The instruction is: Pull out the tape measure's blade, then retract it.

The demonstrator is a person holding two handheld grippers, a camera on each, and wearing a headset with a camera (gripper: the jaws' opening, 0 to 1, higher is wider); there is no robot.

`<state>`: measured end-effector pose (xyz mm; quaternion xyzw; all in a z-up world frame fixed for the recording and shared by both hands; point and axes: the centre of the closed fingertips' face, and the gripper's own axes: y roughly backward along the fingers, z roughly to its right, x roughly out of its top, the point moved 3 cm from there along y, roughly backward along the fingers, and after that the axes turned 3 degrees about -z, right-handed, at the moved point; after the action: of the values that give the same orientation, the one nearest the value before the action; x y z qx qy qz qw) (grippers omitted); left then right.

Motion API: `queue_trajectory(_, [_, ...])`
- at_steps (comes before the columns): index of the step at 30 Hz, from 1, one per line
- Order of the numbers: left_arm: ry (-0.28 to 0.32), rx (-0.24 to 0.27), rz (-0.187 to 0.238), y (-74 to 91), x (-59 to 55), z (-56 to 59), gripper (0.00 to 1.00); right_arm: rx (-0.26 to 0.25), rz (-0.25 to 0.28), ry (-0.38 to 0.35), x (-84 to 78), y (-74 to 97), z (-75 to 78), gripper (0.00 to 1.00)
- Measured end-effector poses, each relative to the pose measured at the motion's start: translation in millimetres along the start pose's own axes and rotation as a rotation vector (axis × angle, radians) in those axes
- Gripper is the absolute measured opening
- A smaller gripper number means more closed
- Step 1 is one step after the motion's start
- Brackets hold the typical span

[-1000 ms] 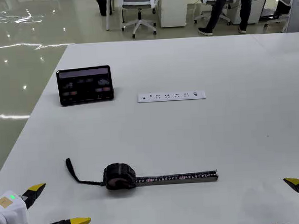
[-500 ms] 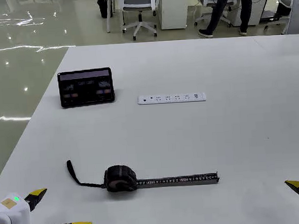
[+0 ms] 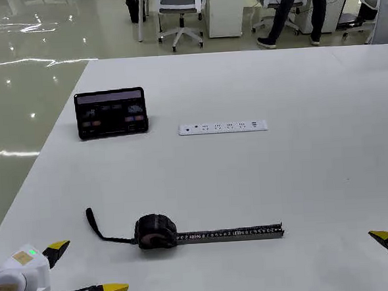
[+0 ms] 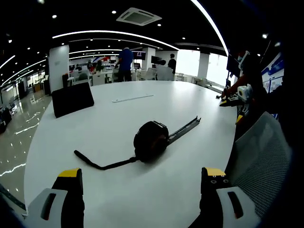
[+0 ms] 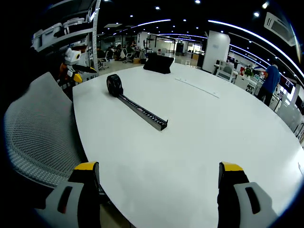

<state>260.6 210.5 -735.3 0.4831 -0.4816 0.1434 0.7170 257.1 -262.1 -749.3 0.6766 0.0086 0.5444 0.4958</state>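
No words or numbers could be read anywhere. The thin metal blade (image 3: 229, 234) sticking out of the round black tape measure (image 3: 155, 230) had tiny marks all along it. They were too small to read, even in the right gripper view, where the blade lay closer. The dark flat tablet (image 3: 111, 112) stood on the white counter (image 3: 314, 164). Its screen showed a pale bar on top and little coloured shapes below, all too blurry to make out. The long white power strip (image 3: 222, 127) had small dark marks by its sockets, and none of them could be read either.
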Motion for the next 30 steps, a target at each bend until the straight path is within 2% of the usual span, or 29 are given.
queue_trajectory(2, [0.007, -0.016, 0.0, -5.6, 4.4, 5.0, 1.0, 0.003, -0.001, 0.005, 2.7, 0.2, 2.2, 1.0])
queue_trajectory(4, [-0.014, -0.018, -0.002, -12.9, 8.2, 9.3, 1.0, 0.01, 0.002, -0.003, 4.7, -0.1, 5.3, 1.0])
queue_trajectory(9, [-0.015, -0.019, -0.018, -28.2, 17.1, 18.8, 1.0, 0.022, -0.006, 0.005, 8.0, -2.6, 9.5, 1.0])
queue_trajectory(11, [-0.024, 0.016, -0.017, -32.7, 22.4, 19.3, 1.0, 0.027, -0.009, 0.012, 10.2, -2.8, 10.4, 1.0])
queue_trajectory(20, [-0.006, 0.022, -0.018, -51.2, 34.2, 26.1, 1.0, 0.044, -0.011, 0.024, 15.4, -7.1, 17.2, 1.0])
queue_trajectory(24, [0.03, 0.045, -0.007, -56.0, 39.3, 25.0, 1.0, 0.048, -0.005, 0.026, 20.4, -8.0, 16.4, 1.0])
queue_trajectory(30, [0.077, 0.086, -0.004, -60.5, 37.2, 23.9, 1.0, 0.056, -0.003, 0.035, 23.6, -11.1, 17.0, 0.99])
